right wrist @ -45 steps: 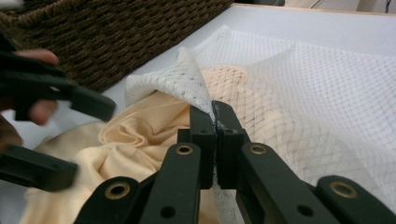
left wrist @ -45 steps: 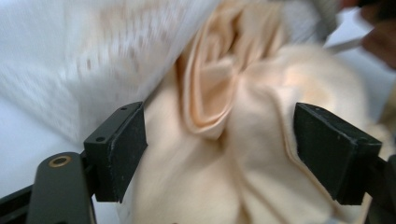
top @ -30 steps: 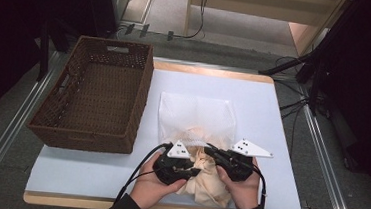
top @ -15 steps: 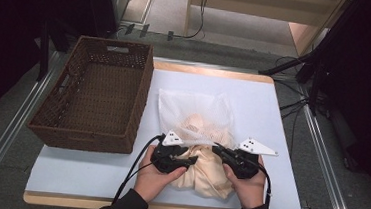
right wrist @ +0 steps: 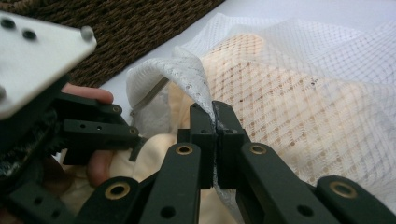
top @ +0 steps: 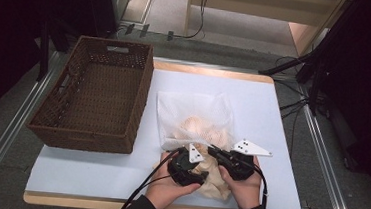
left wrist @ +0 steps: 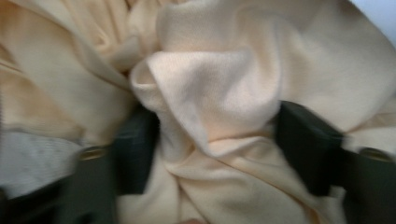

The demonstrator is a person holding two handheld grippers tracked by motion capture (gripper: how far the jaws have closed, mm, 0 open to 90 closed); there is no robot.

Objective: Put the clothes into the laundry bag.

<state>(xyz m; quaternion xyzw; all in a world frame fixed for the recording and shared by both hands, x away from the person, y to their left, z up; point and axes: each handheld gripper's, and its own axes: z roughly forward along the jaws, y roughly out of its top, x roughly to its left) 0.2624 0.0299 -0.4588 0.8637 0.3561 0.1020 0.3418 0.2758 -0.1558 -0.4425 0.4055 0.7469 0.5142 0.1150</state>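
Observation:
A white mesh bag [top: 195, 110] lies on the table with cream cloth [top: 214, 187] spilling out of its near mouth. My right gripper [top: 213, 150] is shut on the bag's hem; in the right gripper view its jaws [right wrist: 215, 135] pinch the mesh bag [right wrist: 299, 93] edge and hold it up. My left gripper [top: 200, 175] is pressed into the cloth just left of it. Its jaws have just been opening. In the left gripper view they [left wrist: 215, 140] stand apart with a thick fold of the cloth [left wrist: 210, 84] bulging between them.
A brown wicker basket [top: 83, 139] stands empty on the left of the white table [top: 92, 177], its woven wall [right wrist: 130, 28] close behind the bag. Both hands work at the table's near edge. Cables and stand legs lie on the floor beyond.
The left gripper has dipped lower into the cream cloth and its jaws have spread around a fold. The right gripper has kept its pinch on the mesh hem and stayed in place.

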